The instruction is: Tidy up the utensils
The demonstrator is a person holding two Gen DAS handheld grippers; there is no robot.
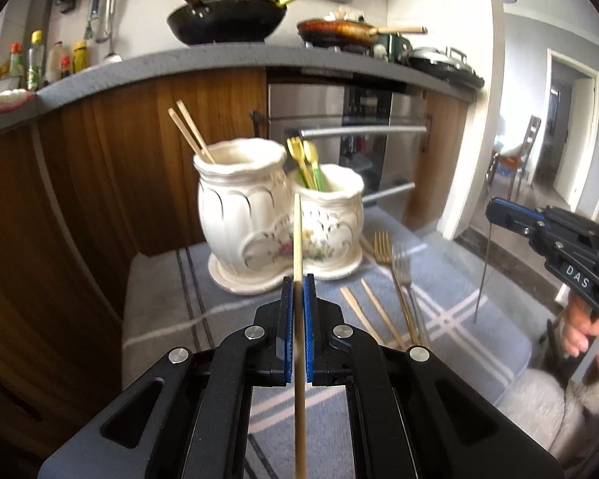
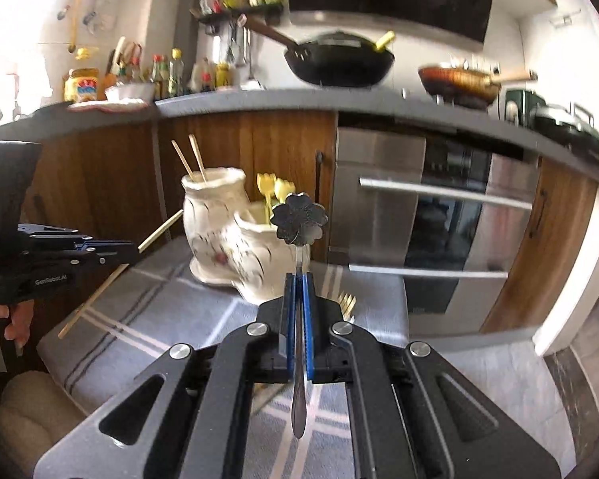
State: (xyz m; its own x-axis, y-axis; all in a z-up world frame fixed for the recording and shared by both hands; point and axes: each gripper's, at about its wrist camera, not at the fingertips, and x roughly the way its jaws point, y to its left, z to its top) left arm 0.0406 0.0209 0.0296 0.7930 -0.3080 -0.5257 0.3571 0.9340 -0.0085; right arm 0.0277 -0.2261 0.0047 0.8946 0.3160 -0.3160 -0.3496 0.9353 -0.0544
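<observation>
A white ceramic double holder (image 1: pixel 259 215) stands on a blue-grey striped cloth (image 1: pixel 171 299). Its taller pot holds two wooden chopsticks (image 1: pixel 189 129); its lower pot holds gold and green utensils (image 1: pixel 305 163). My left gripper (image 1: pixel 298 279) is shut on a wooden chopstick (image 1: pixel 298 231), held upright in front of the holder. My right gripper (image 2: pixel 298 277) is shut on a silver spoon with a flower-shaped bowl (image 2: pixel 299 219), raised near the lower pot (image 2: pixel 265 259). Loose on the cloth to the right lie a gold fork (image 1: pixel 383 245), a silver fork (image 1: pixel 403 269) and two chopsticks (image 1: pixel 369 313).
A grey counter (image 1: pixel 203 66) with a black wok (image 1: pixel 227 20), a frying pan (image 1: pixel 339 32) and bottles (image 1: pixel 36 60) runs behind. Below it are wooden cabinets (image 1: pixel 100 167) and a steel oven (image 1: pixel 339 139). A doorway (image 1: pixel 567 139) opens at right.
</observation>
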